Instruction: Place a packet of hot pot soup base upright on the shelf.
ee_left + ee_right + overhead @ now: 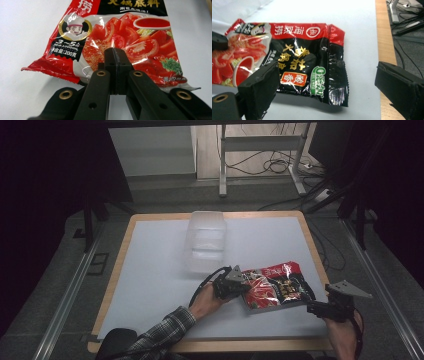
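Left gripper (115,53): your jaws are pressed together on the near edge of the sauce packet (276,285), likely pinning it. Right gripper (327,82): jaws spread wide just beside the packet's black end, ready to take it. Beyond the packet: clear plastic tub (205,240). Bench (150,270): white-topped, wood-edged. Floor past the packet: cables.

"Where did the high view sit?"
"Above the table (160,270), facing forward and down."
"And the gripper views?"
"Each looked close along its own jaws. Both caught the packet (130,45) just beyond them, from opposite ends; the high view shared it too."
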The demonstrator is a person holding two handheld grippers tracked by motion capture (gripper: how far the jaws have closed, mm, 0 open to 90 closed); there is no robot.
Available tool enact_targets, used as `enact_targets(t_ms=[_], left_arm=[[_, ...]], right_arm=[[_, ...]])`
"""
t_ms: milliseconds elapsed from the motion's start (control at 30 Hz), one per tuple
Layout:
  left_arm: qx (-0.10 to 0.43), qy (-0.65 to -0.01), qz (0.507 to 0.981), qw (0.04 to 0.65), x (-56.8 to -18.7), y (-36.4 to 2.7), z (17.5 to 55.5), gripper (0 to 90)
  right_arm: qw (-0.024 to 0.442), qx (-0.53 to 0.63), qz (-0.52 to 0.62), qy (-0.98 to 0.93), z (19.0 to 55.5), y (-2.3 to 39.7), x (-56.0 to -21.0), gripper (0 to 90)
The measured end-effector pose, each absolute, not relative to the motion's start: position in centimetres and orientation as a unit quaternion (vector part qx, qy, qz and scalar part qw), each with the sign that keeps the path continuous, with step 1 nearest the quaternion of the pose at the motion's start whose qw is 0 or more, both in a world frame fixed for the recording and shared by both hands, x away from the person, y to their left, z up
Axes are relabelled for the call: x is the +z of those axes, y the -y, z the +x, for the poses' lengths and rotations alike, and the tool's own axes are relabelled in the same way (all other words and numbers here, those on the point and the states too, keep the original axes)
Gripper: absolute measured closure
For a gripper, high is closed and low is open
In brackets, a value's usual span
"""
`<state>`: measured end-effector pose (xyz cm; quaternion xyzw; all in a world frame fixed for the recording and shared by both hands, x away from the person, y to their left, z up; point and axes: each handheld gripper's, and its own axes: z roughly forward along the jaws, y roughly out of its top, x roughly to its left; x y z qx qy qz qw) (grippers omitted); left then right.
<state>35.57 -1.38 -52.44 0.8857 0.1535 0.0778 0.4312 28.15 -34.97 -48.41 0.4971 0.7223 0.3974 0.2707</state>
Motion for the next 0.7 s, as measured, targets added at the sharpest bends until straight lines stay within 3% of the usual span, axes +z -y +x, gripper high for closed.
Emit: enact_targets(t_ms=[467, 700], left_arm=[[0.104, -0.147, 0.886, 0.428, -53.2, 0.7, 34.7, 90.0], [0.092, -0.157, 0.883, 0.433, -53.5, 0.2, 34.6, 90.0]], right_arm=[[0.274, 0.445, 0.520, -0.675, 27.4, 36.8, -47.6, 6.3], [0.249, 0.447, 0.510, -0.692, 27.3, 36.4, -47.7, 6.2]])
